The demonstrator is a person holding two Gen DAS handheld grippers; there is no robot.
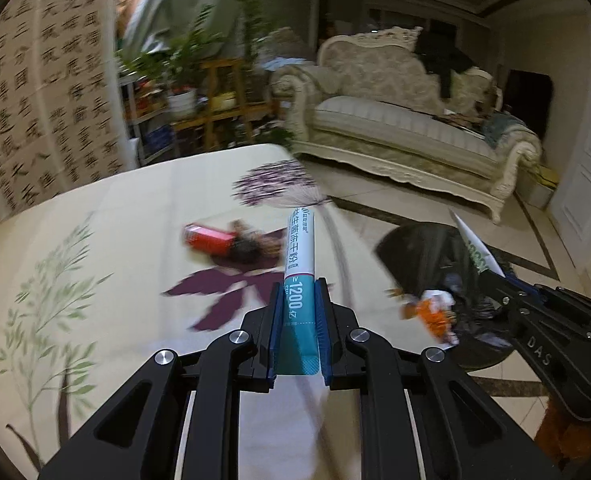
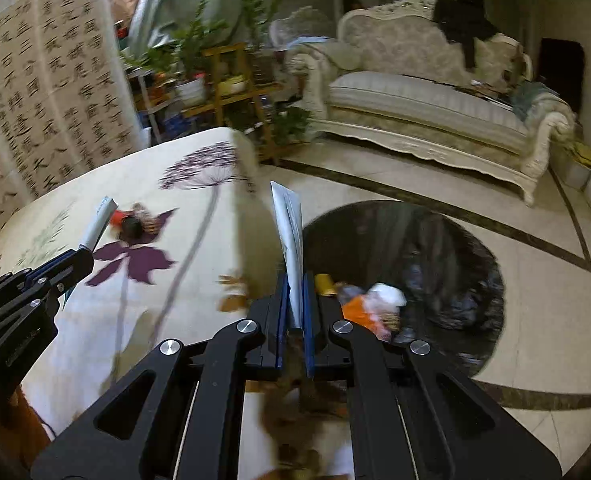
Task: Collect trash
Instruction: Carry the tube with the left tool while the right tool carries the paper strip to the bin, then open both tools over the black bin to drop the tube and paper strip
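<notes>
Two claws are clamped shut: your left claw grips a teal-and-white sachet, your right claw a white wrapper. Carry both past the counter edge, releasing squarely over the black bin.

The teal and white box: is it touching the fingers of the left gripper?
Touching. The left wrist view shows the teal and white box clamped between the left gripper's blue fingers, pressed on both sides.

Both views are dim and slightly greenish, lit by soft indoor light with a faint sheen on the tiled floor. Motion blur smears the background and the surface edges. Fisheye bending curves the walls, and black corners frame each picture.
</notes>
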